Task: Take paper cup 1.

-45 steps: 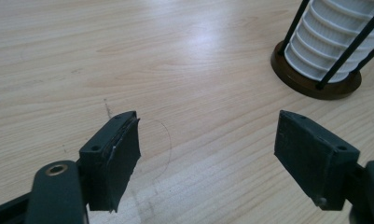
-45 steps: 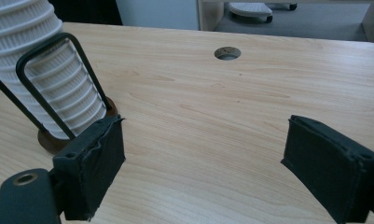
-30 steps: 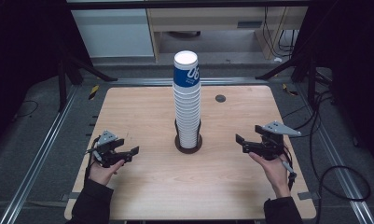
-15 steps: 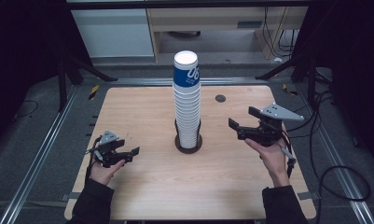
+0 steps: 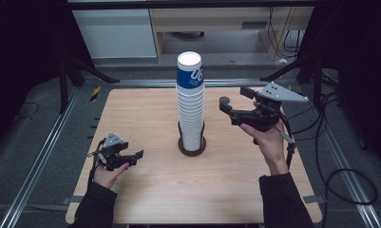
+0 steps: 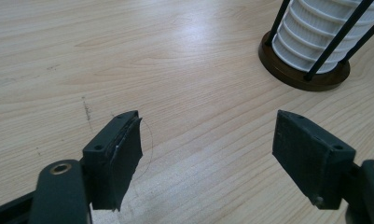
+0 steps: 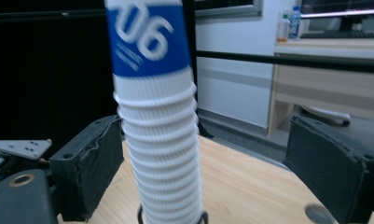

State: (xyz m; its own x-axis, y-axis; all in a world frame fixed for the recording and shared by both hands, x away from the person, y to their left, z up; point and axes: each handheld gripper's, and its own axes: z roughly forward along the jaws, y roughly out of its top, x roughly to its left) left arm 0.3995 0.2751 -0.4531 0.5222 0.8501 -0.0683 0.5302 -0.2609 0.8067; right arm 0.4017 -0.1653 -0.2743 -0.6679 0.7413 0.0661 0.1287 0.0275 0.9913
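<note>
Cup stack (image 5: 190, 102): tall stack of white ribbed paper cups, upright at mid desk (image 5: 145, 190); top cup has a blue band w/ "06".
Holder (image 5: 192, 145): round dark base w/ thin black uprights around the stack's bottom; stack sits inside it.
Right hand-held gripper (image 5: 233, 102): raised off the desk, right of the stack at upper-cup height, jaws pointing at it. Jaws wide apart, nothing held. In right gripper view (image 7: 194, 172) the stack stands between the two jaws but farther off, nearer one jaw; no contact seen.
Left hand-held gripper (image 5: 133, 159): low over front-left desk, well apart from the stack. Jaws wide apart, nothing held; in left gripper view (image 6: 208, 163) bare wood between them, holder off at upper right.
Right hand (image 5: 269, 142): grips under its gripper; grey plate on top.
Left hand (image 5: 105, 173): around its gripper's rear, dark sleeve.
</note>
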